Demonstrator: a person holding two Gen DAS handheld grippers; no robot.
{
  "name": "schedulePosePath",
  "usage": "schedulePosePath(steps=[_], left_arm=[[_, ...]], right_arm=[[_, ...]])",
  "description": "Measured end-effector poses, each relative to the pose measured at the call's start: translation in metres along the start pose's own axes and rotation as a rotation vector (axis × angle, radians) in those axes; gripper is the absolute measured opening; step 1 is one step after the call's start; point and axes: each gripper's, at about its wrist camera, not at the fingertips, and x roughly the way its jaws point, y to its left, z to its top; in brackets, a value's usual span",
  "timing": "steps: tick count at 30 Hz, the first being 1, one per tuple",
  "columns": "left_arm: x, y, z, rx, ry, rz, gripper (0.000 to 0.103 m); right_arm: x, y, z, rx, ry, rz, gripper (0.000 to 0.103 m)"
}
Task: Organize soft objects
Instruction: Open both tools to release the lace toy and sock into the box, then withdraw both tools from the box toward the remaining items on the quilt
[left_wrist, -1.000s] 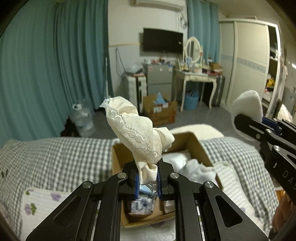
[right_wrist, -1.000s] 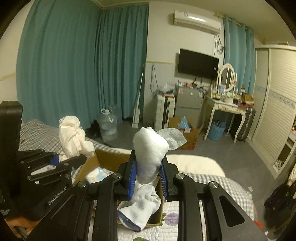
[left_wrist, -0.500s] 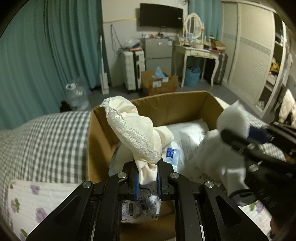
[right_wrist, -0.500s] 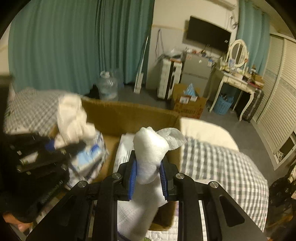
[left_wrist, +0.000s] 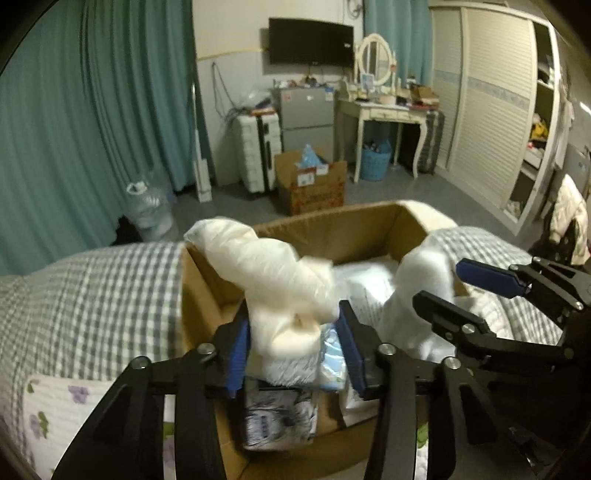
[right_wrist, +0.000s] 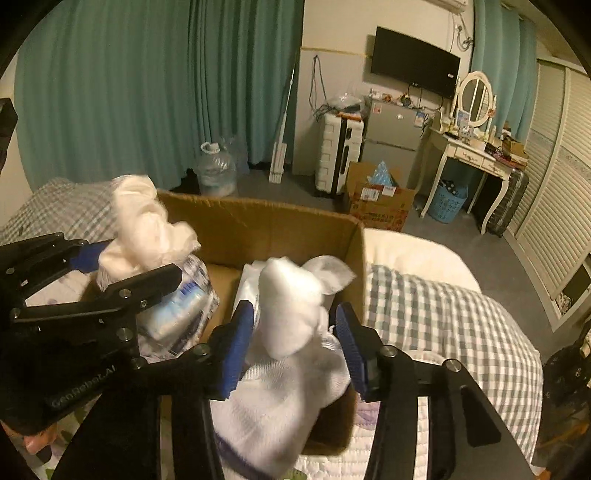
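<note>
An open cardboard box (left_wrist: 325, 229) (right_wrist: 280, 225) sits on the bed, holding packets and white cloth. My left gripper (left_wrist: 293, 350) (right_wrist: 122, 266) is open over the box's left side; a cream lace cloth (left_wrist: 273, 277) (right_wrist: 144, 225) sits loose between its blue pads, blurred. My right gripper (right_wrist: 293, 343) (left_wrist: 461, 284) is open over the box's right side; a white sock (right_wrist: 291, 332) (left_wrist: 417, 295) lies between its jaws, draping down over the box's near rim.
The bed has a grey checked cover (left_wrist: 92, 295) (right_wrist: 443, 317) and a flowered quilt (left_wrist: 55, 406). Beyond the bed are teal curtains (left_wrist: 92, 129), a water jug (right_wrist: 216, 170), a suitcase (right_wrist: 340, 155), a floor box (left_wrist: 310, 184), a dressing table (right_wrist: 469, 155).
Both grippers have opened, letting go of the lace cloth and the sock over the box. Both cloths are slumping down. The views have drawn back slightly.
</note>
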Motion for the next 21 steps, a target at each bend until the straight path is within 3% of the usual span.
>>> schedulePosePath(steps=[5,10,13,17,21], left_arm=[[-0.038,0.009,0.007,-0.028,-0.068,-0.009,0.073],[-0.088,0.013,0.015,-0.045,-0.137,-0.002,0.074],[-0.121,0.015,0.017,-0.044,-0.181,0.007,0.076],[-0.174,0.021,0.016,-0.056,-0.267,0.032,0.092],[-0.223,0.026,0.011,-0.075,-0.329,0.048,0.093]], right_arm=[[-0.040,-0.005,0.008,0.018,-0.059,-0.009,0.053],[-0.094,-0.003,0.016,0.028,-0.136,-0.022,0.060],[-0.130,0.000,0.020,0.029,-0.186,-0.033,0.076],[-0.181,0.008,0.024,0.039,-0.261,-0.041,0.083],[-0.239,0.013,0.024,0.055,-0.349,-0.044,0.096]])
